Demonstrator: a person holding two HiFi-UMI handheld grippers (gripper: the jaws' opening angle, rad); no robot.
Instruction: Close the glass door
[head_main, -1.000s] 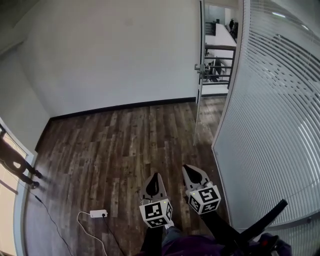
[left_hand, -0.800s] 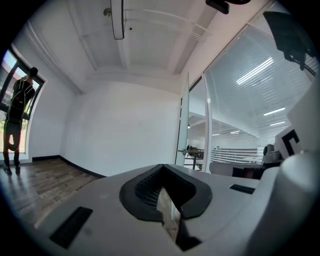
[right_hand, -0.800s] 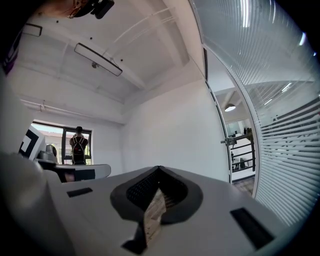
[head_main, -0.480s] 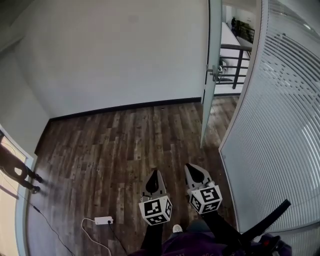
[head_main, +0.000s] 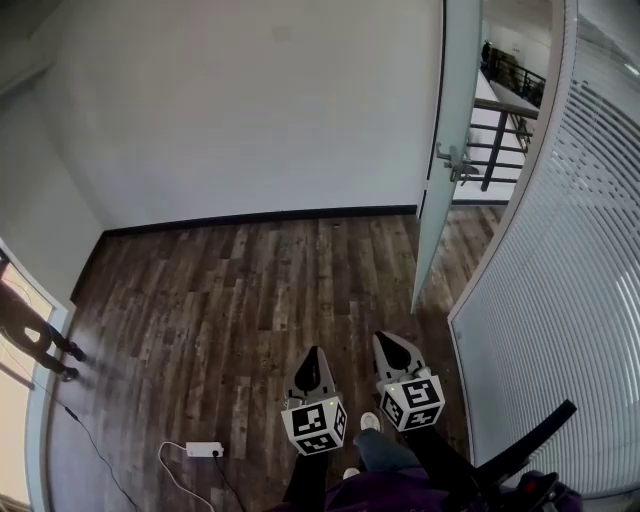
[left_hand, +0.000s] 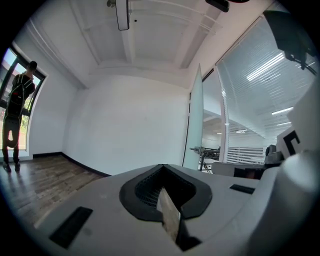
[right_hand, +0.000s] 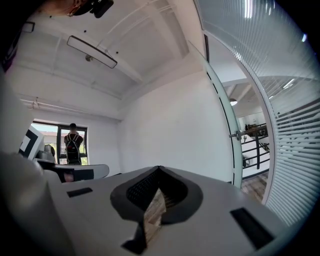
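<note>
Glass door stands ajar at upper right, between white wall and blind-covered partition. Left gripper and right gripper are well apart from it over the wood floor, jaws closed and empty.

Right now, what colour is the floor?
The floor is dark brown wooden planks, best seen in the head view.

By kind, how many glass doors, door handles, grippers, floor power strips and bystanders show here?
Glass door: 1
Door handle: 1
Grippers: 2, left gripper and right gripper
Power strip: 1
Bystander: 1
Total: 6
</note>
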